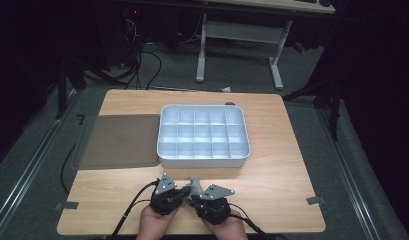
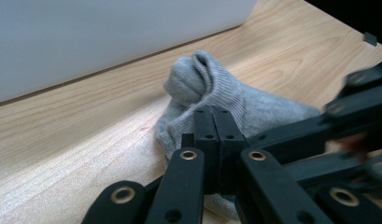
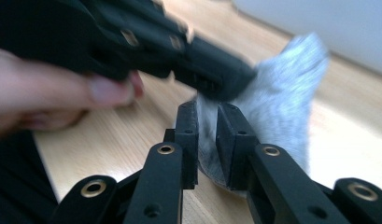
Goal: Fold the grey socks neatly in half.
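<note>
On the wooden table [image 1: 272, 165], near the white tray [image 1: 203, 160], both the left gripper [image 2: 213, 114] and right gripper [image 3: 208, 114] are pinching a grey sock [image 2: 212, 88].

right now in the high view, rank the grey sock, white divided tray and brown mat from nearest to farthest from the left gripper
1. Grey sock: pinched in the left gripper, by the table's near edge.
2. Brown mat: ahead, to the left.
3. White divided tray: ahead, to the right; roughly as close as the mat, too close to call.

White divided tray [image 1: 203, 161] just ahead; bare table [image 1: 282, 190] right.
</note>
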Tool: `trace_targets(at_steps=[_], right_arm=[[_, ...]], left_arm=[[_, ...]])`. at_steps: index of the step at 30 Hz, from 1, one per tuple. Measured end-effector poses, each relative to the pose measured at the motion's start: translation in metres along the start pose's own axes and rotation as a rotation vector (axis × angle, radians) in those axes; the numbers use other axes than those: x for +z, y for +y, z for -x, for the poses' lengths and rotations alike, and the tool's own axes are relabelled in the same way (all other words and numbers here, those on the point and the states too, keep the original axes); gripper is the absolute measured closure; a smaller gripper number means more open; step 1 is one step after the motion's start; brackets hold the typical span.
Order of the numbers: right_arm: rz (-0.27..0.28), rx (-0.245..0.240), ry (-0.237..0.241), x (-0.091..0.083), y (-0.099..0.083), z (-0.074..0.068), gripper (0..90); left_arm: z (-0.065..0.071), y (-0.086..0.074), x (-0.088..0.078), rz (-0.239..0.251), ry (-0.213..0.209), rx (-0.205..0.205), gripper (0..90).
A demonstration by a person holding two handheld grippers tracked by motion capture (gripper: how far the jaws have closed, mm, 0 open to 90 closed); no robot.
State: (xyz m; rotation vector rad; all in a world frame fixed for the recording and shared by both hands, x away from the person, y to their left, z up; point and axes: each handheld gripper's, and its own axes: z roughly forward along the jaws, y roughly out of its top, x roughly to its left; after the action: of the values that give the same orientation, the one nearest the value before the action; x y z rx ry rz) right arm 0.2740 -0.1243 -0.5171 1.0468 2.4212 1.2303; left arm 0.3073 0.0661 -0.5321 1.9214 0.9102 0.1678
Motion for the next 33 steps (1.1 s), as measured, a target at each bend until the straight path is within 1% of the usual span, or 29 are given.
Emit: trace_targets(at_steps=[2,3,4,7,8,10,13,16,18,19,20,21,22,23,24,26,28,31,33], right_arm=[[0.033,-0.005,-0.002,-0.010,0.003,0.000,82.1],[0.051,0.000,-0.011,-0.016,0.006,0.003,84.3],[0.060,0.004,-0.018,-0.020,0.007,0.005,85.7],[0.064,0.023,-0.056,-0.026,0.011,0.018,87.1],[0.064,0.023,-0.056,-0.026,0.011,0.018,87.1],[0.068,0.039,-0.052,-0.029,0.014,0.024,86.8],[0.065,0.029,-0.043,-0.028,0.016,0.023,86.1],[0.053,0.007,-0.028,-0.022,0.018,0.018,85.6],[0.021,-0.016,-0.040,-0.015,0.017,0.016,85.6],[0.000,-0.015,-0.047,-0.011,0.014,0.018,85.7],[-0.024,-0.001,-0.057,-0.007,0.011,0.021,85.8],[-0.036,0.009,-0.063,-0.005,0.008,0.023,86.1],[-0.036,0.009,-0.063,-0.005,0.008,0.023,86.1],[-0.064,0.012,-0.078,-0.002,0.001,0.026,86.9],[-0.066,0.009,-0.076,-0.001,-0.001,0.027,87.3],[-0.048,0.014,-0.080,-0.001,-0.005,0.027,90.0],[-0.041,0.026,-0.081,0.000,-0.006,0.028,90.0],[-0.036,0.024,-0.083,0.000,-0.007,0.027,90.0],[-0.032,0.017,-0.084,0.001,-0.007,0.026,90.0]], left_arm=[[0.000,0.000,0.001,-0.006,0.002,0.006,89.7],[0.000,0.000,0.001,-0.009,0.002,0.007,89.8],[0.000,0.000,0.002,-0.010,0.003,0.006,89.8],[0.000,0.000,0.002,-0.019,0.002,0.006,89.6],[0.000,0.000,0.002,-0.019,0.002,0.006,89.2],[0.001,0.000,0.002,-0.019,0.003,0.008,88.1],[0.000,0.000,0.003,-0.021,0.000,0.008,87.8],[0.000,0.000,0.003,-0.020,-0.001,0.010,87.5],[0.000,0.000,0.003,-0.022,-0.002,0.008,87.4],[0.000,0.000,0.003,-0.024,-0.001,0.009,87.4],[0.000,0.000,0.003,-0.024,0.002,0.010,87.5],[0.001,0.000,0.003,-0.025,0.004,0.013,87.6],[0.001,0.000,0.003,-0.025,0.004,0.013,87.6],[0.001,0.000,0.003,-0.027,0.005,0.015,87.7],[0.001,0.000,0.003,-0.029,0.007,0.016,87.7],[0.001,0.000,0.003,-0.029,0.012,0.015,87.7],[0.001,0.000,0.003,-0.028,0.013,0.017,87.4],[0.003,0.001,0.002,-0.019,0.016,0.024,84.3],[0.007,0.002,-0.002,-0.006,0.006,0.007,81.6]])
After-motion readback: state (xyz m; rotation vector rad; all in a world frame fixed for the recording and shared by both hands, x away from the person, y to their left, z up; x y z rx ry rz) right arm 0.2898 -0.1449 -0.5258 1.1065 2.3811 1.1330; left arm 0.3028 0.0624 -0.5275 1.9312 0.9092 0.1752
